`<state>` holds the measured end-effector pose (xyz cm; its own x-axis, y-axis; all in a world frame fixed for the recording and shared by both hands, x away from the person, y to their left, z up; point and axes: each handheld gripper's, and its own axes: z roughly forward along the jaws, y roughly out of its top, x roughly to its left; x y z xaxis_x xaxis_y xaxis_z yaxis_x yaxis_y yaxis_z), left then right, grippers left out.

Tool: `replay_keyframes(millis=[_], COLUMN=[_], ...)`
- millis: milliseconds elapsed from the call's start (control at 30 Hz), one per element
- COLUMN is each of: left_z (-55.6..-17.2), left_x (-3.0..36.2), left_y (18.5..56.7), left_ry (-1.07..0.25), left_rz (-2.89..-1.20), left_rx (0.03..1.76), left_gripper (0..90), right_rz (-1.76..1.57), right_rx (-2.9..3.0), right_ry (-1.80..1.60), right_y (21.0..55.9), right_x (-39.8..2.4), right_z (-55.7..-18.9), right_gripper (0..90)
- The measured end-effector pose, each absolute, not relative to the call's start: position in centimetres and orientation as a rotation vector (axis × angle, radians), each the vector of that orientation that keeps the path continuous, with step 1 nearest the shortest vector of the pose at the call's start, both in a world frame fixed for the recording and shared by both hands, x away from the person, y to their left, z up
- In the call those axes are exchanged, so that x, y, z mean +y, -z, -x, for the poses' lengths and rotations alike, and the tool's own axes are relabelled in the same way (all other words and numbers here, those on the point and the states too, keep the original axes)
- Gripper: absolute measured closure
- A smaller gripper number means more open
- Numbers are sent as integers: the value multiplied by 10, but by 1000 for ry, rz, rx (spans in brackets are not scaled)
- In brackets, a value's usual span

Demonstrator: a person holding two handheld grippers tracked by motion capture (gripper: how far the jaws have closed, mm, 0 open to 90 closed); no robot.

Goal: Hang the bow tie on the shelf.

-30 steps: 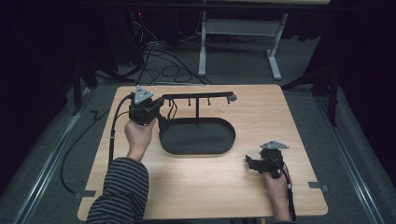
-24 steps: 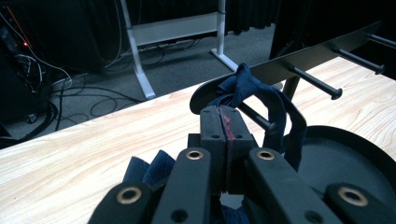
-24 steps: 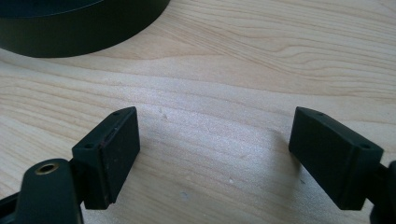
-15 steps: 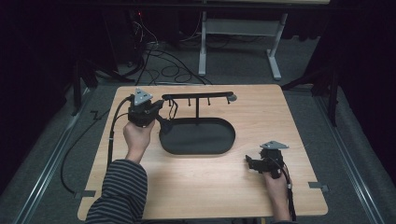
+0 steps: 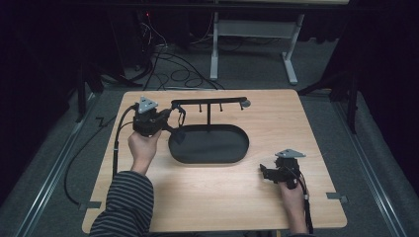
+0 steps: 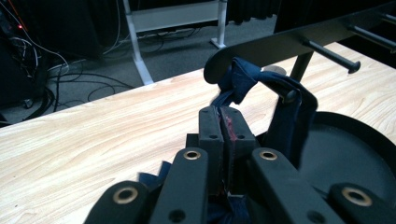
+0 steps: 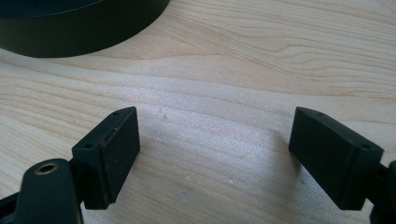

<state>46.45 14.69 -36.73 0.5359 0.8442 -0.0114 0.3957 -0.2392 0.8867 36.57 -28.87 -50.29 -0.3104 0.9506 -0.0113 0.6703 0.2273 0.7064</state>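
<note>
Left gripper view shows your dark blue cloth strap (image 6: 285, 112) draped over the end peg of the black rack (image 6: 299, 39), hanging down toward the oval tray (image 6: 355, 154). Your left claw (image 6: 223, 122) is clenched on it. Your right claw (image 7: 215, 154) rests released on the surface (image 7: 261, 65).

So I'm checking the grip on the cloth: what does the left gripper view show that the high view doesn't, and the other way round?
Left gripper view alone: the left hand-held gripper has its jaws shut on a dark blue cloth strap, looped over a peg of the black rack. High view alone: the right hand-held gripper, resting apart near the table's right edge, and the rack's whole bar. Both: the wooden table and the black oval tray.
</note>
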Motion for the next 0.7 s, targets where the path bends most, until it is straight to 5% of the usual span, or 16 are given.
replay_keyframes(millis=[333, 700], left_z=[-463, -455], left_x=[144, 149], left_y=[368, 369], left_ry=[-602, -542], left_rz=[-1855, -1849], left_rx=[1013, 1000], left_gripper=[868, 736], right_rz=[-1489, -1489], right_rx=[2063, 2063], right_ry=[-843, -844], right_y=[503, 503], right_x=[-289, -289], right_z=[-366, -366], right_gripper=[175, 175])
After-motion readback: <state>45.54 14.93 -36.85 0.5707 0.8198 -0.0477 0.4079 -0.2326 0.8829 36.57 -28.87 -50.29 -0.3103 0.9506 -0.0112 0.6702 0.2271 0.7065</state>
